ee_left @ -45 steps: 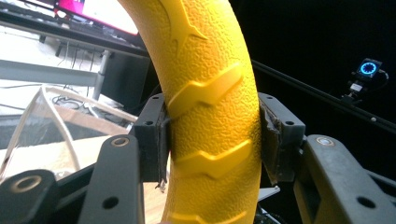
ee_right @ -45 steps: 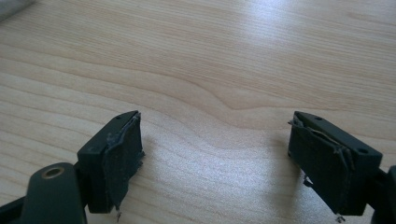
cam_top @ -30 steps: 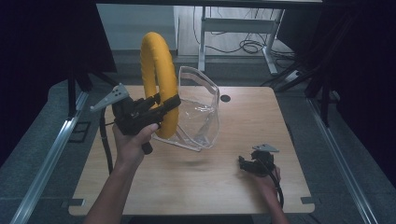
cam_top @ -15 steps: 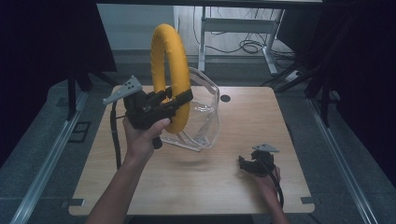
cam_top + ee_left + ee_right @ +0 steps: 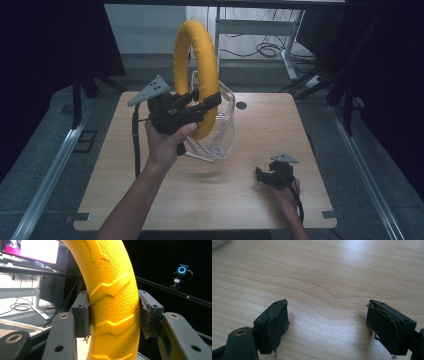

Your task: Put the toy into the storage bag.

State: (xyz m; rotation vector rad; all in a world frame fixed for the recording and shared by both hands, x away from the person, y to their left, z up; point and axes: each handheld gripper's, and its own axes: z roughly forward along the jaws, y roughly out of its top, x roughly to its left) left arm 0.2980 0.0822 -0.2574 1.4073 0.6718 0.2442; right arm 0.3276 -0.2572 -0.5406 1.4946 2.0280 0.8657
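1. Dim room with black drapes, wooden table in the middle.
2. Left gripper has its jaws clamped on the yellow ring, now lifted higher and further right than a second ago, so it's over the clear tub. My guess: it's being carried off somewhere.
3. Right gripper hasn't budged, jaws wide open, bare wood between them.

The left gripper clamps both black jaws against a textured yellow ring with raised chevron ridges; behind it stand a lit monitor, desk cables and a small ring-lit camera
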